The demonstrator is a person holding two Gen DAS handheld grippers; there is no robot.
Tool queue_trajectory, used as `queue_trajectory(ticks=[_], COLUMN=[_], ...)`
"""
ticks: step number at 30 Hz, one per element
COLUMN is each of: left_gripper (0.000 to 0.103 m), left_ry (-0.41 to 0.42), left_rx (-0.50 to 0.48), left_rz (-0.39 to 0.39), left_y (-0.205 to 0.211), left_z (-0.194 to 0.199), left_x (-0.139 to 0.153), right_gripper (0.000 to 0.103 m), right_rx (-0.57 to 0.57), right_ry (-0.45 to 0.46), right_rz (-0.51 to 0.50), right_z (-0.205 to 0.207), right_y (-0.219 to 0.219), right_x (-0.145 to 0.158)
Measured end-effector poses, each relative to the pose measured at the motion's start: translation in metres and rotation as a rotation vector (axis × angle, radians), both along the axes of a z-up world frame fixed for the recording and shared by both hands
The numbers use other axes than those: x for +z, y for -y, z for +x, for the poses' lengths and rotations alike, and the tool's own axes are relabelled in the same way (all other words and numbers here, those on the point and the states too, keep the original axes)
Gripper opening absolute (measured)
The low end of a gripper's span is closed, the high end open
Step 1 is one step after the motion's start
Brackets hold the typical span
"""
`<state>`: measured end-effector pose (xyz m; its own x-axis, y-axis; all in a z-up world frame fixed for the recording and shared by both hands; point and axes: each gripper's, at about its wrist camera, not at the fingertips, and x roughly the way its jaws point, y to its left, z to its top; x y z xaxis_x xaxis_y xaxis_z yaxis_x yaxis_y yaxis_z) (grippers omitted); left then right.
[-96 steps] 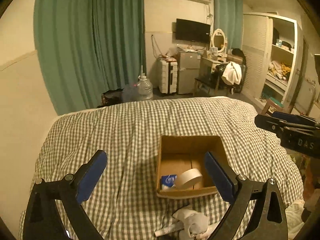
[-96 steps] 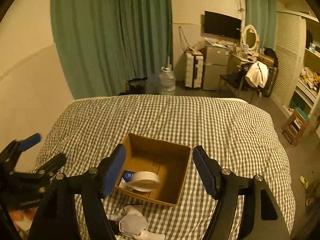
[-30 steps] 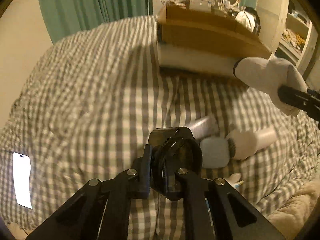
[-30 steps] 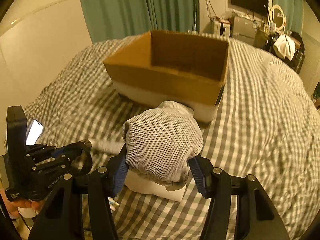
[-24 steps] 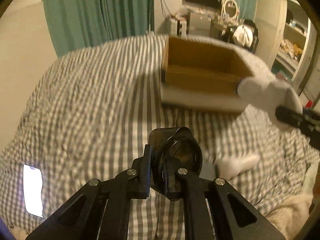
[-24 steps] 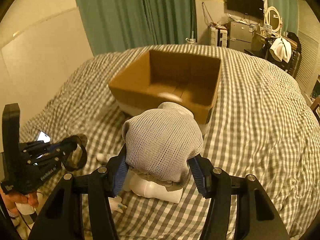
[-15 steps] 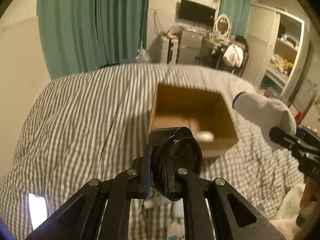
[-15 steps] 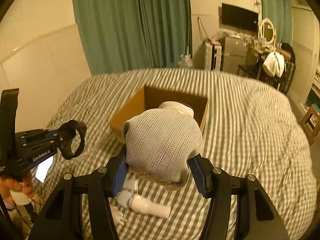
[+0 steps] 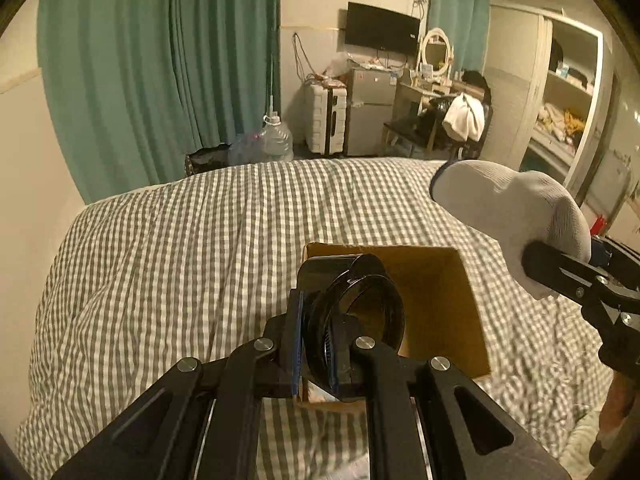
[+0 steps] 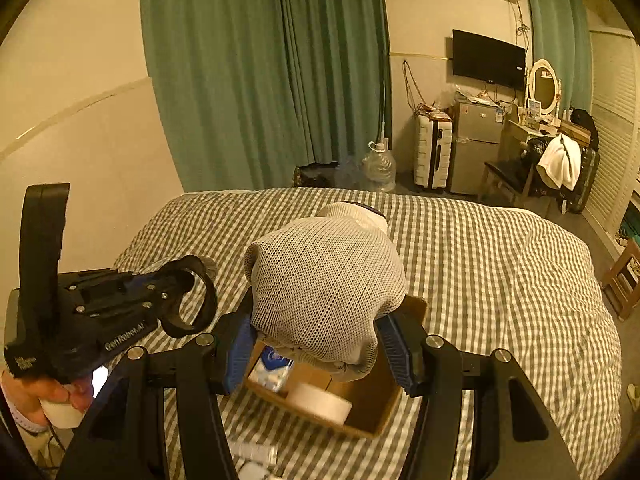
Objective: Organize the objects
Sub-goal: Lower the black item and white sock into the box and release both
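Note:
An open cardboard box [image 9: 448, 292] sits on the checked bed; it also shows in the right wrist view [image 10: 372, 404]. My left gripper [image 9: 320, 344] is shut on a black ring-shaped object [image 9: 356, 316] and holds it above the box's near left part. The left gripper also shows in the right wrist view [image 10: 176, 300] at the left. My right gripper [image 10: 320, 336] is shut on a bundle of grey-white mesh socks [image 10: 324, 284] above the box. The socks also show in the left wrist view [image 9: 508, 208] at the right. A roll of white tape [image 10: 320, 404] and a blue-white packet [image 10: 274, 368] lie in the box.
The grey-white checked bedspread [image 9: 180, 248] covers the bed. A lit phone [image 10: 99, 380] lies on it at the left. Small white items [image 10: 252, 456] lie in front of the box. Green curtains [image 9: 160, 72], a water jug [image 9: 274, 144], suitcase, fridge and wardrobe stand beyond the bed.
Both grippers have risen from low over the bed to high above the box, each keeping its load. The view now looks down into the box.

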<state>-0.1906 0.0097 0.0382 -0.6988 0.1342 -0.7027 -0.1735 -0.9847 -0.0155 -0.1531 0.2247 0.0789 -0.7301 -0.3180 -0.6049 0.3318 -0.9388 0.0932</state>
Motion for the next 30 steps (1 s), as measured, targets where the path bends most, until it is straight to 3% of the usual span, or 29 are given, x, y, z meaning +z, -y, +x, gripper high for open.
queue_trajectory(ticks=[14,19,24,26,27,29,30], left_gripper=[0.01,0.01,0.012,0.018,0.026,0.049,0.065], left_ry=[0.114,0.12,0.129,0.121,0.119,0.105,0.097], left_rx=[-0.065,-0.079,-0.076,-0.073,-0.072,-0.065,-0.064], left_rz=[0.014,-0.006,0.002,-0.005,-0.001,0.007,0.011], left_y=[-0.028,-0.035,-0.031,-0.03,-0.029,-0.026,-0.025], left_z=[-0.045,-0.048,-0.042,-0.038,-0.036,-0.027,-0.023], left_x=[-0.081,-0.093,-0.088,-0.081,-0.074,-0.063,-0.057], right_gripper=[0.056,0.057,0.062,0.066,0.068,0.071,0.073], right_rx=[-0.032,-0.042,-0.069,-0.071,-0.071,-0.082,-0.087], right_ry=[0.148,0.143,0.125,0.111,0.104,0.079,0.066], right_rz=[0.036,0.045,0.021,0.007,0.005,0.007,0.006], right_z=[-0.058,-0.058,-0.059,-0.054,-0.054,-0.049,-0.046], right_y=[-0.013,-0.015,-0.018,-0.017,-0.017,-0.017,-0.017], right_x=[-0.106,-0.116,-0.106,-0.097,-0.091,-0.077,-0.069])
